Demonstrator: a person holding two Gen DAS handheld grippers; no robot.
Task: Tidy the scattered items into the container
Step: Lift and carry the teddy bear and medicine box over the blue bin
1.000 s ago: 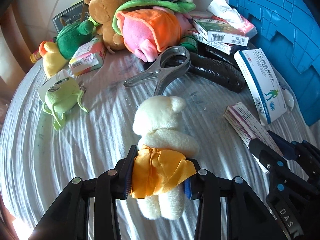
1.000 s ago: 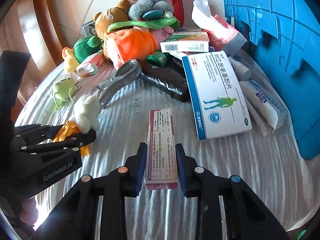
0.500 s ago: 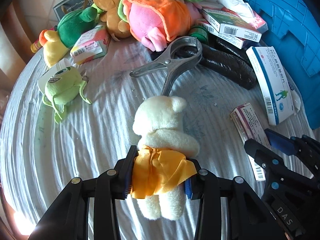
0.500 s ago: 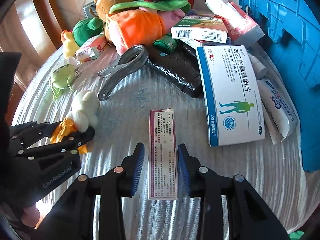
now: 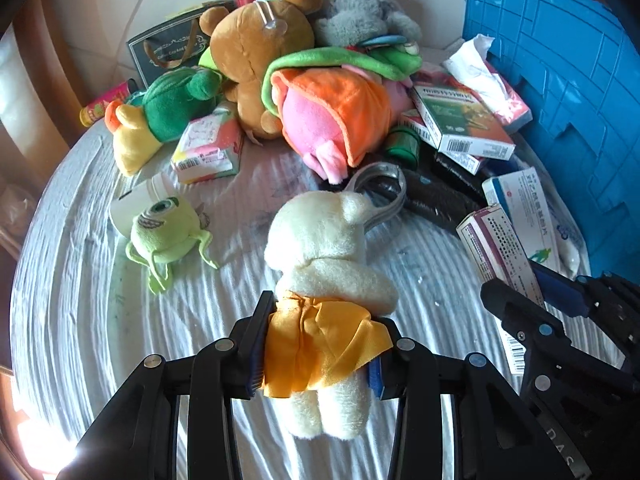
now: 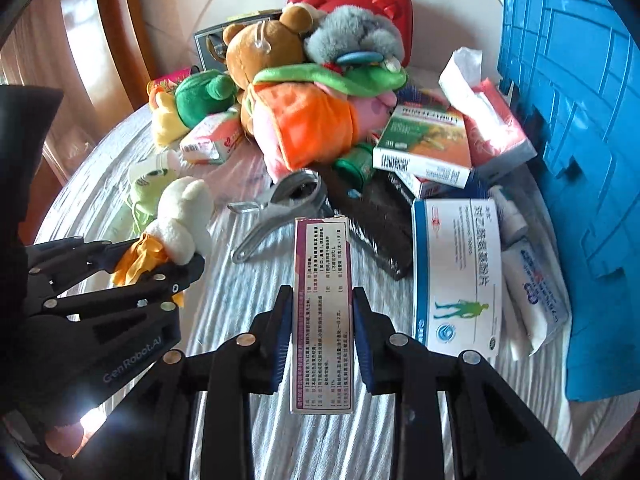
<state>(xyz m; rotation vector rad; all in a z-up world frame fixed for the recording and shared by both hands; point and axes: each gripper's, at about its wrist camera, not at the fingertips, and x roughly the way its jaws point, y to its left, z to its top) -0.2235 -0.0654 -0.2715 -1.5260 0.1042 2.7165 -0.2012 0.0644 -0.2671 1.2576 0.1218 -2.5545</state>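
My left gripper [image 5: 316,348] is shut on a cream plush bear with a yellow skirt [image 5: 324,280] and holds it above the white cloth. The bear also shows in the right wrist view [image 6: 182,220]. My right gripper [image 6: 320,328] is shut on a long pink-and-purple medicine box [image 6: 323,312], lifted off the cloth; it also shows in the left wrist view [image 5: 500,252]. The blue plastic crate [image 6: 580,140] stands at the right, also in the left wrist view [image 5: 568,100].
A pile at the back holds a brown teddy [image 5: 260,68], an orange-pink plush [image 5: 332,120], a green duck plush [image 5: 160,116] and medicine boxes [image 6: 424,144]. A green one-eyed plush [image 5: 164,232], a metal clip [image 6: 276,208], a blue-white box [image 6: 456,276] and a red case [image 6: 352,8] lie around.
Both grippers have risen and tilted up, lifting the bear and the pink-purple box off the cloth. The back pile and the crate now sit lower in view.
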